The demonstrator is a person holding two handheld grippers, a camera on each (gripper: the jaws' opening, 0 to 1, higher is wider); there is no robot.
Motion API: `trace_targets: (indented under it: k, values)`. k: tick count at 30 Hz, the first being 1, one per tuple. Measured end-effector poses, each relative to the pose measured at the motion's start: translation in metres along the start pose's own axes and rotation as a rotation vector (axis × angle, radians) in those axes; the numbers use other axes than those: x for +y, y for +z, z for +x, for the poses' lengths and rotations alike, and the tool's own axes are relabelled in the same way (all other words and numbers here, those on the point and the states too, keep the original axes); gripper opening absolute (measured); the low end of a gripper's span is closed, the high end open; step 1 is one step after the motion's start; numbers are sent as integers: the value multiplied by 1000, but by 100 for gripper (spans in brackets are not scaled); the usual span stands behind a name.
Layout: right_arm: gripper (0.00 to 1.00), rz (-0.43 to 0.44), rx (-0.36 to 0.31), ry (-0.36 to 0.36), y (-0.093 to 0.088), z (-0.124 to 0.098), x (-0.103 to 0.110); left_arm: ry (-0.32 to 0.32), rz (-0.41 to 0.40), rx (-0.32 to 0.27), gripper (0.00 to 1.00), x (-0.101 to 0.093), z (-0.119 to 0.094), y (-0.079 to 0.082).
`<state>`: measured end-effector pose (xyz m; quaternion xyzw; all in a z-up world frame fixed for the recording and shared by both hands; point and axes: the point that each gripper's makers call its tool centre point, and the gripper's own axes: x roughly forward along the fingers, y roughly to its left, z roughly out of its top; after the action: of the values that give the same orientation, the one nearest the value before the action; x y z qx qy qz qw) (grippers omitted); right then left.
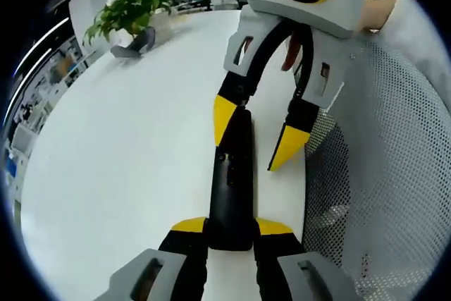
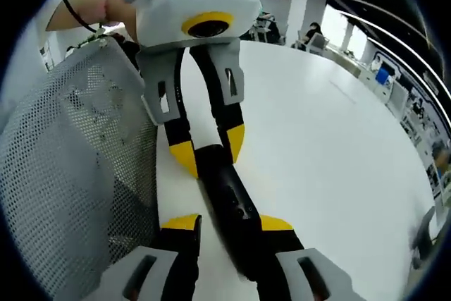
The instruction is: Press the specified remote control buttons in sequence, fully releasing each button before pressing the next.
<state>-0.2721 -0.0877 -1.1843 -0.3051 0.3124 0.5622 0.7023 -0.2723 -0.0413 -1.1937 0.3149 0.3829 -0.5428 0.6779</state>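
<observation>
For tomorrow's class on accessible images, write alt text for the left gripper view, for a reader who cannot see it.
A long black plastic remote control lies on a white table, its near end between the left gripper's yellow-tipped fingers. The right gripper reaches in from above, one fingertip at the remote's far end. A potted green plant stands far back; a grey mesh basket sits right.

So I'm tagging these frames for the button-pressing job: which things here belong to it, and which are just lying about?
Part of the job:
- black remote control, lying on the white table
- left tongs, closed on one end of the remote
- right tongs, straddling its other end

Just lying about:
- potted plant
- grey mesh basket
</observation>
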Motion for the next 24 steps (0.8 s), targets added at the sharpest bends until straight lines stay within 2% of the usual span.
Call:
trace_targets:
  k: [3,10,11,15,20,24]
  values:
    - [29,-63,12,11,-8,-1,-4,0,6,5,24,0,0,0]
    - [25,-72,29,20,-21,-2,-17,0,16,16,24,0,0,-1]
    - [25,-53,13,41,-19,-1,-16,1,15,16,24,0,0,-1]
    - [25,-36,-12,49,-18,0,-16,10,-13,2,24,0,-1,-1]
    - [22,-145,-14,58,-14,1,-10,26,-42,-5,24,0,-1,-1]
    - [21,-147,-17,65,-13,1,-9,45,-88,-39,25,2,-2,-3]
